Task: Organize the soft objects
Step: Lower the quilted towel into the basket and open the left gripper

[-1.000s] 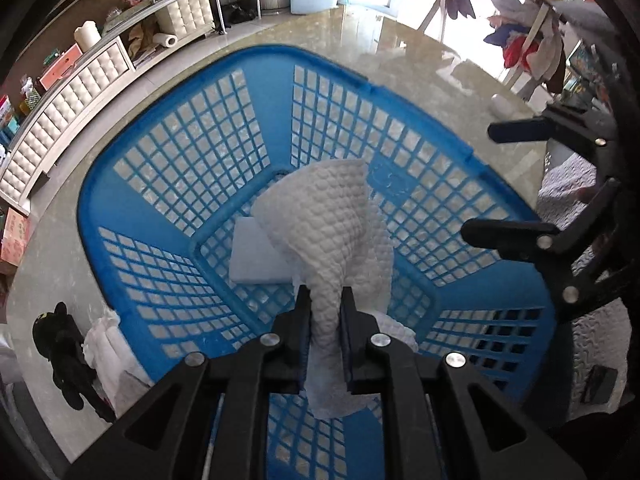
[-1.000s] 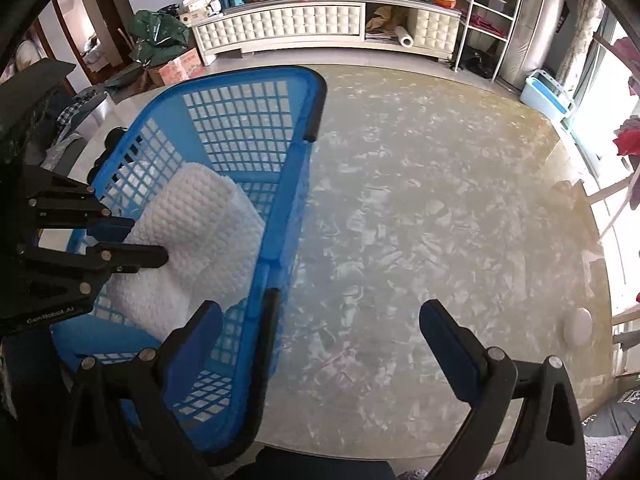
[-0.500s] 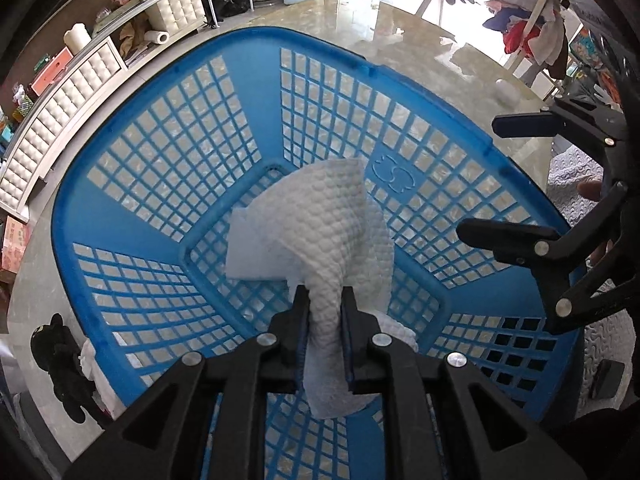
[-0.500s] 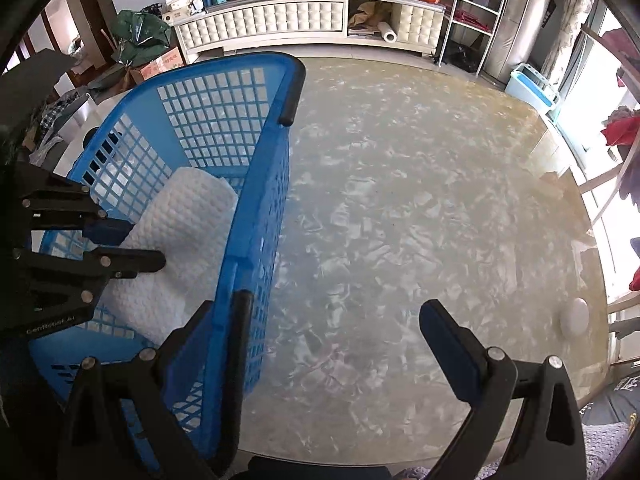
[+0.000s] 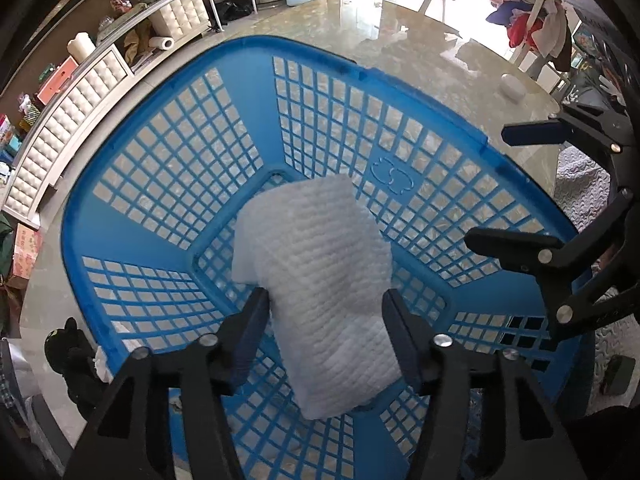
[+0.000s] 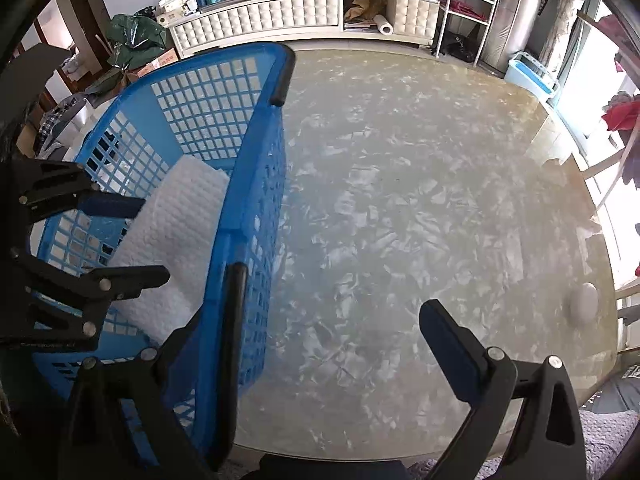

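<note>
While left claw [image 5: 324, 320] opens, white cloth [image 5: 320, 280] between jaws, inside blue basket [image 5: 248, 80]

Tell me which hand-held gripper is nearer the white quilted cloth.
Left. The left hand-held gripper straddles the white quilted cloth inside the basket, jaws opening. The right hand-held gripper hangs outside, over the basket's rim.

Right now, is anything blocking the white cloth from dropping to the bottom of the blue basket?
Nothing visible does. The white cloth hangs inside the blue basket, between the opening jaws of the left tool, with only open basket floor below it.
</note>
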Available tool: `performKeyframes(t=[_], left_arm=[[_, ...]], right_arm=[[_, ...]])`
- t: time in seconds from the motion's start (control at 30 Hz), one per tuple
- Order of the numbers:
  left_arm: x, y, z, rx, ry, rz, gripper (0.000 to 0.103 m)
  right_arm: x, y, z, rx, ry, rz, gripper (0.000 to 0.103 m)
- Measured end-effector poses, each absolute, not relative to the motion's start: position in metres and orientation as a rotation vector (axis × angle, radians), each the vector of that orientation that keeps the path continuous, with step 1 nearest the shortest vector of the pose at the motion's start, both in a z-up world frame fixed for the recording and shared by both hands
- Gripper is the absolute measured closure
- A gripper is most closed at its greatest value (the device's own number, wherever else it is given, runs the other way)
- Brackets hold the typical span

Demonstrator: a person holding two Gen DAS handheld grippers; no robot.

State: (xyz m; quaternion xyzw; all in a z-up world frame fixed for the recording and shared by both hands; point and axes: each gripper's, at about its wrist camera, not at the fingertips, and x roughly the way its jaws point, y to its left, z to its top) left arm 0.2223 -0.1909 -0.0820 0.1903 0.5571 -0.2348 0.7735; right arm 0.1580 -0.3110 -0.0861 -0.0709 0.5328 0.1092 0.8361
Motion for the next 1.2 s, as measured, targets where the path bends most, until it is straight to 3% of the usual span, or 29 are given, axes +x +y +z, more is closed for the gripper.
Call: performKeyframes(t=[0.13, 0.63, 0.7, 0.93, 1.2], left_arm=[[0.22, -0.191, -0.071, 0.413, 1.181, -0.49, 0.027], [0.186, -0.142, -0.009, 0.328, 1.05, -0.408, 0.026], [0.18, -0.133, -0.004, 0.312, 1.039, -0.39, 0.021], [0.155, -0.097, 0.007, 0.244, 1.006, -0.349, 0.02], [0.128, -0.048, 0.014, 0.184, 0.969, -0.31, 0.005]], right_arm=[[0.156, -0.309, -0.084, -0.144, 1.122, 0.229, 0.004], [0.13, -0.292, -0.04, -0.186, 1.041, 0.197, 0.004], [0.126, -0.286, -0.035, -0.193, 1.033, 0.197, 0.004], [0.115, -0.26, -0.017, -0.194, 0.992, 0.22, 0.004], [0.108, -0.223, -0.006, -0.183, 0.968, 0.256, 0.004]])
